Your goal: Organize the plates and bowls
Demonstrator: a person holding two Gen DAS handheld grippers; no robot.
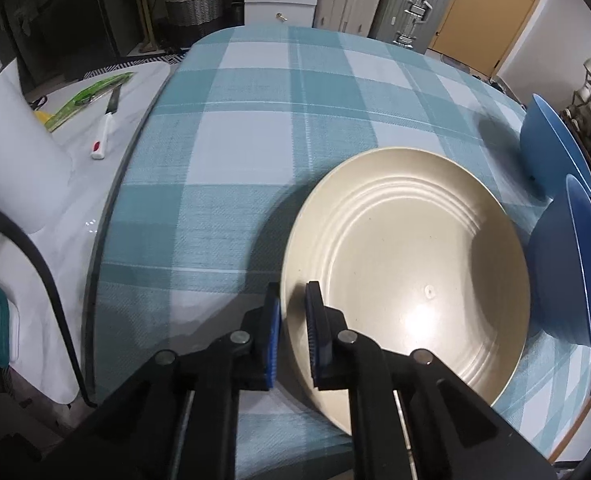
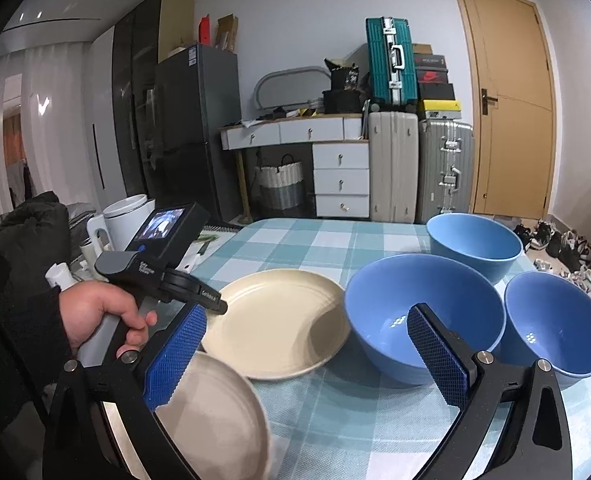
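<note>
Plates and bowls are sitting on the checked tablecloth [image 1: 255, 128] as we are working with a handheld gripper in each hand. Our left gripper [image 1: 293, 308] is pinching the near rim of the big cream plate [image 1: 407, 264], one blue pad outside the rim and one inside, the jaws drawn narrow around it. In the right wrist view a hand [image 2: 95, 316] is squeezing that gripper's handle beside the same plate. Our right gripper [image 2: 307, 354] is standing wide open over the cloth, nothing between its pads. A second cream plate [image 2: 219, 416] is lying just below its left finger, overlapping the near edge of the big plate; we cannot tell whether finger and plate are touching. Three blue bowls are standing upright to the right of the big plate: a large bowl [image 2: 423, 316] nearest it, a smaller bowl [image 2: 555, 320] beside that, and a far bowl [image 2: 473, 240] behind them.
</note>
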